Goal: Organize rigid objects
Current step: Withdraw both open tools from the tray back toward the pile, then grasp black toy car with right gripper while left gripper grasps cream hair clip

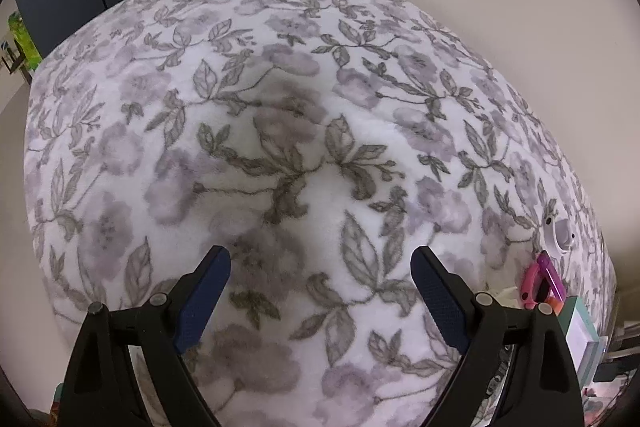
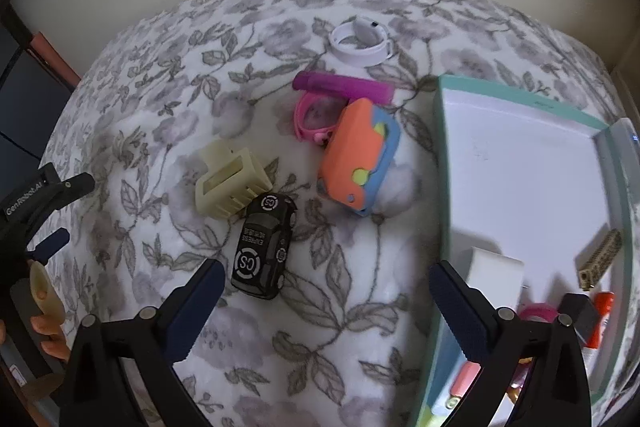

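Floral fleece cover [image 2: 120, 131] in white, grey and lilac, spread over the table, plain cream wall behind. Items loose on cover, right wrist view: black toy car [image 2: 264, 247] with white "CS" roundels, just ahead of the right gripper [image 2: 324, 287]; cream plastic hair claw clip [image 2: 230, 183], touching the car's far end; orange and blue plastic toy [image 2: 358, 159] with yellow-green dots, beyond the car; pink plastic goggles [image 2: 314, 117] and purple plastic stick [image 2: 344, 87], against the toy's far side; white plastic ring-shaped lid [image 2: 358, 45], farthest off. Teal-rimmed shallow white box [image 2: 520, 163] at right, holding a white block [image 2: 496, 275], a tan ridged piece [image 2: 600, 259] and other small items partly hidden. Right gripper fingers: spread wide, nothing between them. Left gripper [image 1: 320, 287] fingers: spread wide over bare cover, empty; box corner and pink item at that view's right edge.
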